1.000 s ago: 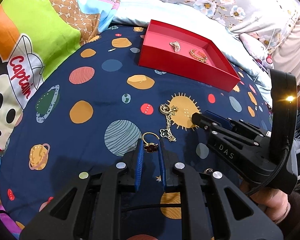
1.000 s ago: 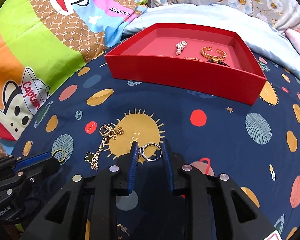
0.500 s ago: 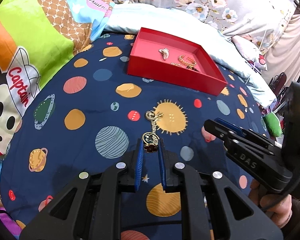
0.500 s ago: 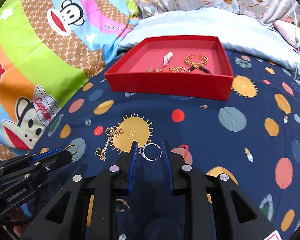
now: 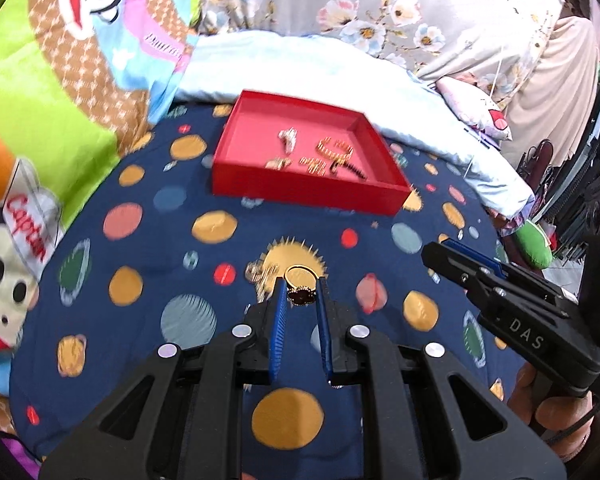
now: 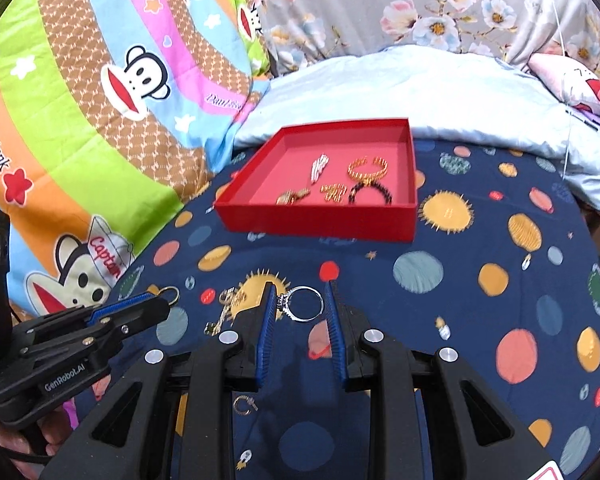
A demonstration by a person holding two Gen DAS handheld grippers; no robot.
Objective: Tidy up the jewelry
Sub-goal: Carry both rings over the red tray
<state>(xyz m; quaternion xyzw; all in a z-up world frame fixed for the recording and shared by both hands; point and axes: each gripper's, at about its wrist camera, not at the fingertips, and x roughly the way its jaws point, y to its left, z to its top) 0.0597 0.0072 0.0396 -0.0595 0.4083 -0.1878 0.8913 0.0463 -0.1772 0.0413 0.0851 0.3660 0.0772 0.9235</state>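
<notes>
left claw (image 5: 300, 294): gold ring (image 5: 299, 285) between tips | right claw (image 6: 300, 300): silver ring (image 6: 302, 304) between tips

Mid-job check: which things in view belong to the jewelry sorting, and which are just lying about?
In the job:
left tongs gripping gold ring
right tongs gripping silver ring
red tray
gold chain on the blanket

Lying about:
cartoon quilt
floral pillow

Both grippers are black plastic with ribbed blue pads (image 5: 279, 316), silver screws and white lettering

Bright even light, motion blur, fisheye-warped edges
</notes>
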